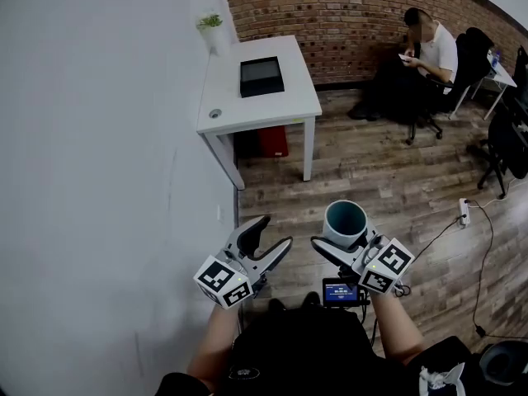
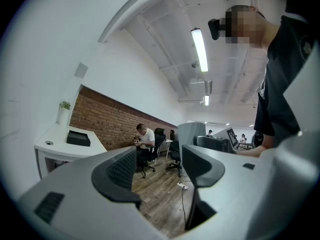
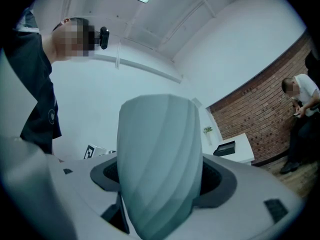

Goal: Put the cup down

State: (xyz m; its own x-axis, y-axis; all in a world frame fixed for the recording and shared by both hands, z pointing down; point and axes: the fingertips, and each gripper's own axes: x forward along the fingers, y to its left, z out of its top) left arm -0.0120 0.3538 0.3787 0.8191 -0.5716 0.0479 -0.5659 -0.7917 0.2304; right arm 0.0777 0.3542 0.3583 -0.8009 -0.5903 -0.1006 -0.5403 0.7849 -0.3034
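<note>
Two jaws of the right gripper (image 1: 347, 242) clamp the cup (image 1: 345, 219) over wood floor (image 1: 388, 172); left gripper (image 1: 275, 231) gapes empty, white table (image 1: 268, 110) beyond.

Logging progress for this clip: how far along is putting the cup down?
Done: the right gripper is shut on the upright cup. In hand: the cup hangs in the air above the wooden floor, short of the white table. Left: setting it on a surface and opening the jaws. The left gripper is open and empty.
</note>
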